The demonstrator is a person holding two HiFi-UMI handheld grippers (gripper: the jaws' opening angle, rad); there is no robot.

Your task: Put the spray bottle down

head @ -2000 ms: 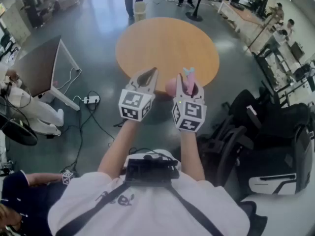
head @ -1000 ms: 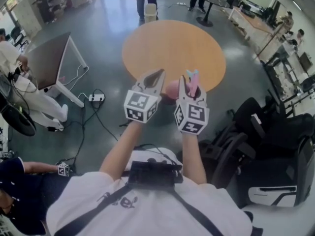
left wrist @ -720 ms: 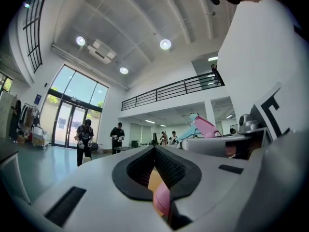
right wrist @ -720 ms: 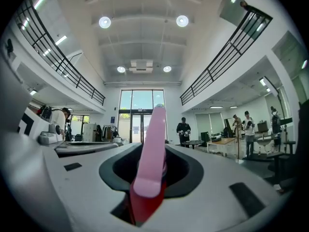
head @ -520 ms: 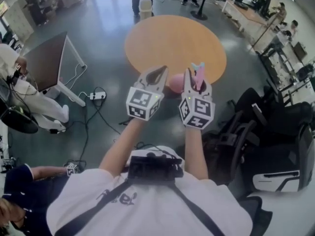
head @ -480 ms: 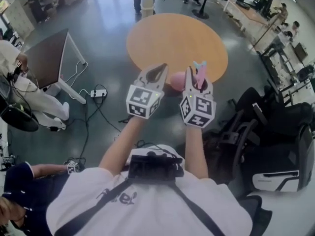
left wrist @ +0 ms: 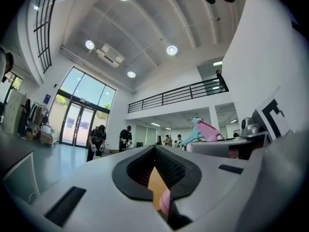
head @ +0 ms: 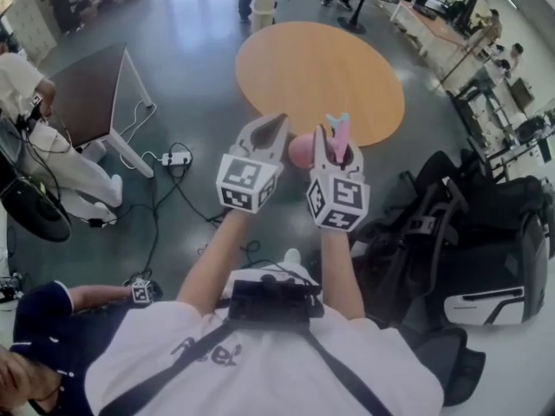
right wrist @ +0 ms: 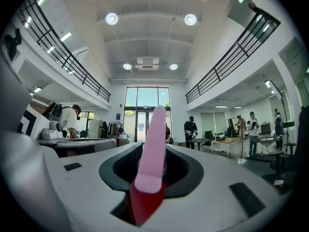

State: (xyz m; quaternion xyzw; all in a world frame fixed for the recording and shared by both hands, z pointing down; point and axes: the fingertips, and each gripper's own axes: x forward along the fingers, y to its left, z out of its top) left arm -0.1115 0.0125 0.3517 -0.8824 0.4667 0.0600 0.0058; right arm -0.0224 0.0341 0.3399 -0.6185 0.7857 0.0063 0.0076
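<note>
The spray bottle (head: 303,150) is pink with a pale blue nozzle. My right gripper (head: 335,149) is shut on its neck and holds it upright in the air, just over the near edge of the round wooden table (head: 321,63). In the right gripper view the bottle's pink lever (right wrist: 153,139) stands between the jaws. My left gripper (head: 277,122) hovers beside it on the left, its tips together and nothing in it. The left gripper view shows the bottle's head (left wrist: 208,129) off to the right.
A dark desk (head: 82,94) stands at the left, with a power strip and cables (head: 173,159) on the floor. Black chairs and bags (head: 451,224) crowd the right. A white bin (head: 263,9) and several people stand beyond the table.
Both grippers have travelled together across the floor beside the round table. The bottle stays in the right gripper and the left one stays empty.
</note>
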